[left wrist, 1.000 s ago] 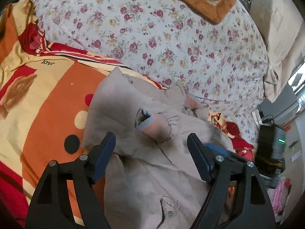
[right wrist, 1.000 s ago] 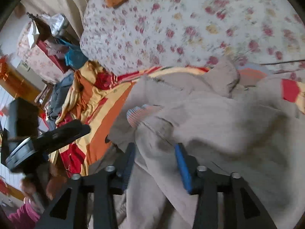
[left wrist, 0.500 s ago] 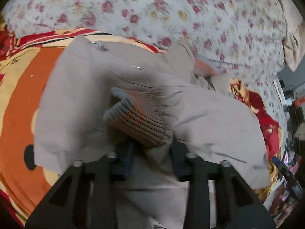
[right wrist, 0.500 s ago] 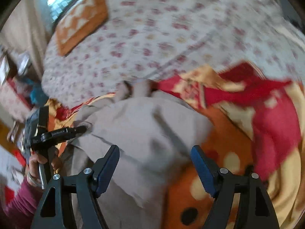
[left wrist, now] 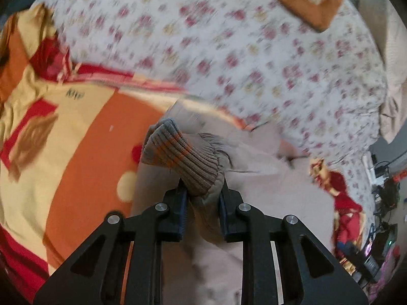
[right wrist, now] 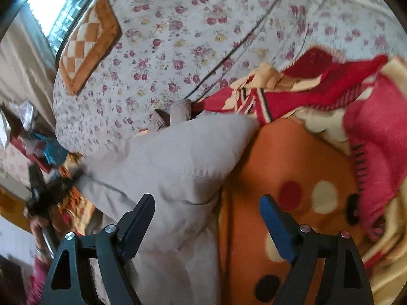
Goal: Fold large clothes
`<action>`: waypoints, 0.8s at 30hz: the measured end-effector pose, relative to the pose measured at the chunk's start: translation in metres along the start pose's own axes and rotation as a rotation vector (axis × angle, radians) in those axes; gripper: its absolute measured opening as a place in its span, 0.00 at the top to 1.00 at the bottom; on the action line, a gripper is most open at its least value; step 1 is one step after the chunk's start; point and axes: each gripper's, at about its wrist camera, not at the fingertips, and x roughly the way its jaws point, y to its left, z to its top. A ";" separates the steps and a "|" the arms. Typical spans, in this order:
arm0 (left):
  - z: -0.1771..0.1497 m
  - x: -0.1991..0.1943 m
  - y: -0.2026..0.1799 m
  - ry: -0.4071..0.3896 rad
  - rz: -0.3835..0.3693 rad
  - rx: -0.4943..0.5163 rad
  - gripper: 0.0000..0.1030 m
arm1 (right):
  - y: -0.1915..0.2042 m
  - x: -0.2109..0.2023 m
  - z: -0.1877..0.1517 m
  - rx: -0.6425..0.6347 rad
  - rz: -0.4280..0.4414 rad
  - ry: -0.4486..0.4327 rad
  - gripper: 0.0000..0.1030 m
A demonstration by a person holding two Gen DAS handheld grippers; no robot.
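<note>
Evidently a sleeve step in the folding. Beige jacket (left wrist: 274,198) lies spread on the bed, on an orange, yellow and red blanket (left wrist: 84,137), with its far edge just beside a heaped floral quilt (left wrist: 229,50).

Left tongs (left wrist: 202,203): narrow and closing, pads pressing on the sleeve fabric just behind the ribbed cuff (left wrist: 178,157). Cuff stands up beyond the tips, grey knit with orange stripes. Gripping behind the cuff rather than on the body likely gives control of the whole sleeve end, so it can be carried across the body in one piece. Left view is smeared; where the sleeve is to land cannot be told.

Right tongs (right wrist: 207,225): wide and opening, nothing pressed between them. They hang over the jacket's right edge, where beige cloth meets blanket; left finger (right wrist: 137,226) above cloth, right finger (right wrist: 277,231) above blanket. Whether the tips touch the cloth cannot be told. Straddling the edge looks like readiness to pinch the side or hem for the next fold, or to pin the body while the sleeve moves.

At the far left of the right view, a hand in a pink sleeve (right wrist: 38,228) holds a dark tool, blurred, probably the left one.

Jacket body here is puffed and creased, not yet flat. Checked orange cushion (right wrist: 89,43) sits on the quilt, well apart from the work.
</note>
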 end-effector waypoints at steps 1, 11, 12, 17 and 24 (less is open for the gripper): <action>-0.002 0.004 0.002 0.008 0.001 -0.003 0.81 | 0.000 0.006 0.001 0.017 0.008 0.006 0.20; -0.009 0.014 -0.015 0.029 -0.006 0.048 0.81 | 0.011 0.078 0.026 0.009 0.000 0.071 0.68; -0.010 0.015 -0.017 0.035 -0.018 0.049 0.80 | 0.017 0.074 0.027 -0.044 -0.040 0.033 0.80; -0.017 0.027 -0.019 0.036 -0.023 0.066 0.59 | 0.025 0.050 0.041 -0.172 -0.120 -0.039 0.94; -0.027 0.051 -0.013 0.090 0.058 0.075 0.50 | -0.002 0.074 0.047 -0.128 -0.227 0.002 0.94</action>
